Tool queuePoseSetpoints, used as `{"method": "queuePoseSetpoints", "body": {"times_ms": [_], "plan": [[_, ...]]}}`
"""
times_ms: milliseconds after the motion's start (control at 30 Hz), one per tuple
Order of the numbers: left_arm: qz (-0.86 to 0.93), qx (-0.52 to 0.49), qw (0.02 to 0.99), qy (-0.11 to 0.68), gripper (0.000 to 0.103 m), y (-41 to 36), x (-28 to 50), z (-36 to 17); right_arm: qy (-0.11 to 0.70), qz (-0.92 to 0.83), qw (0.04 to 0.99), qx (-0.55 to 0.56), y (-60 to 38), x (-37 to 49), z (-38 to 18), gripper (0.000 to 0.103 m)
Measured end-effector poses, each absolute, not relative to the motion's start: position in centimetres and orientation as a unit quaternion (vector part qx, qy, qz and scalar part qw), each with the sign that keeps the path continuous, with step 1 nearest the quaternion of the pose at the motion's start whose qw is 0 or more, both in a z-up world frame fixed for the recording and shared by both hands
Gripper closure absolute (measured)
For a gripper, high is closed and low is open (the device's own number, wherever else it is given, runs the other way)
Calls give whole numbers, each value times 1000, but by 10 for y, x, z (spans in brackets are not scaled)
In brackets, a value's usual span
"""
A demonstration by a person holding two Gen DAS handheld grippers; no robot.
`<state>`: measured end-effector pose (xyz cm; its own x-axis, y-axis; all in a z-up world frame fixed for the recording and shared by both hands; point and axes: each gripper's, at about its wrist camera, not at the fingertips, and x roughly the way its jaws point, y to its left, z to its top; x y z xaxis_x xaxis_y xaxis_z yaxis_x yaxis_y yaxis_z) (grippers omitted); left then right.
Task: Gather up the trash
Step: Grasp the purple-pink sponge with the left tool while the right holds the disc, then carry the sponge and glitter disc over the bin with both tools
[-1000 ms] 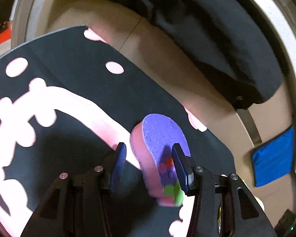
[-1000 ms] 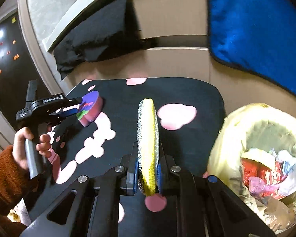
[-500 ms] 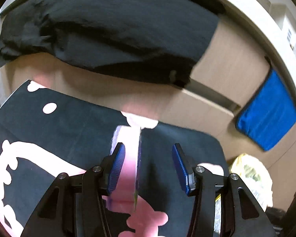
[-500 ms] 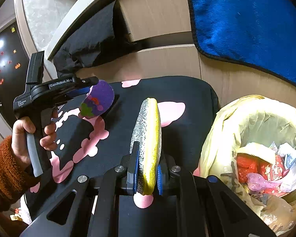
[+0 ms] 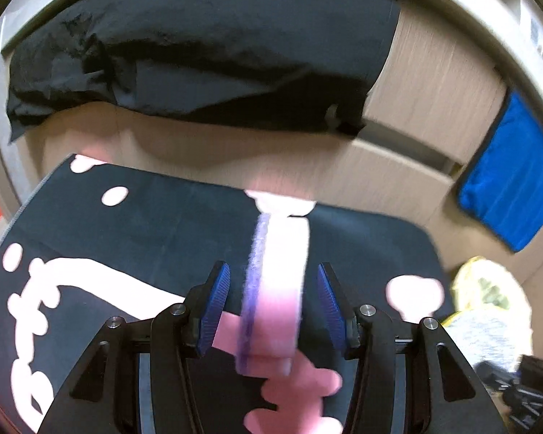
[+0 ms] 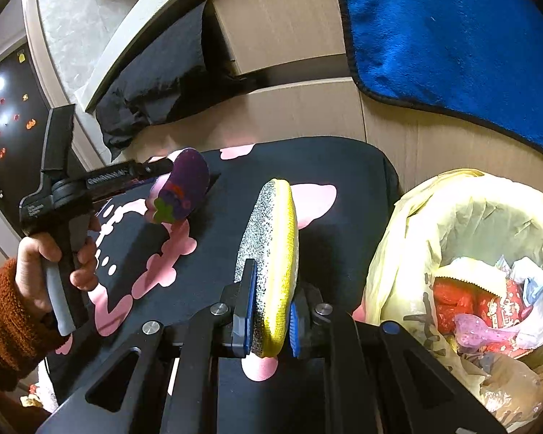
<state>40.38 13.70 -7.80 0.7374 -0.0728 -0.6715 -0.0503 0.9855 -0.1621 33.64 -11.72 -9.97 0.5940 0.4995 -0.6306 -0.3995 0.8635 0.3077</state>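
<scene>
Right gripper [image 6: 269, 313] clenched on yellow sponge [image 6: 271, 256], trash bag [image 6: 463, 224] at its 3 o'clock, part full. Left gripper [image 5: 273, 298] carries purple-pink sponge [image 5: 275, 289] above the mat [image 5: 155, 224]; blur, so pad contact is unclear. Both drops remain.

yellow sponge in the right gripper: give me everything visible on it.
The yellow sponge is an oval pad, yellow foam on one face and speckled grey scouring material on the other. It stands on edge, clamped near its lower end between the jaws of the right gripper, the rest sticking out forward. It is held over the black-and-pink mat, left of the yellow-lined trash bin.
</scene>
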Motion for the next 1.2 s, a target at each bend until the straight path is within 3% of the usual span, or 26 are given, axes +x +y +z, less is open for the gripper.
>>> {"method": "queuePoseSetpoints", "body": {"times_ms": [233, 300, 333, 500, 933, 1200], "plan": [[16, -82, 908, 410, 53, 137, 432, -98, 370, 252, 894, 27, -105, 336, -93, 89], [13, -85, 907, 412, 60, 137, 434, -100, 367, 252, 895, 8, -99, 335, -90, 90], [9, -86, 907, 412, 71, 137, 433, -100, 366, 253, 896, 2, -97, 334, -89, 90], [-2, -75, 917, 391, 72, 131, 416, -86, 347, 251, 904, -25, -92, 328, -74, 90], [-55, -49, 966, 246, 72, 72, 305, 47, 260, 207, 942, -37, -129, 303, 7, 90], [-125, -39, 968, 214, 72, 13, 269, 80, 209, 164, 963, -48, -169, 272, 52, 90]]}}
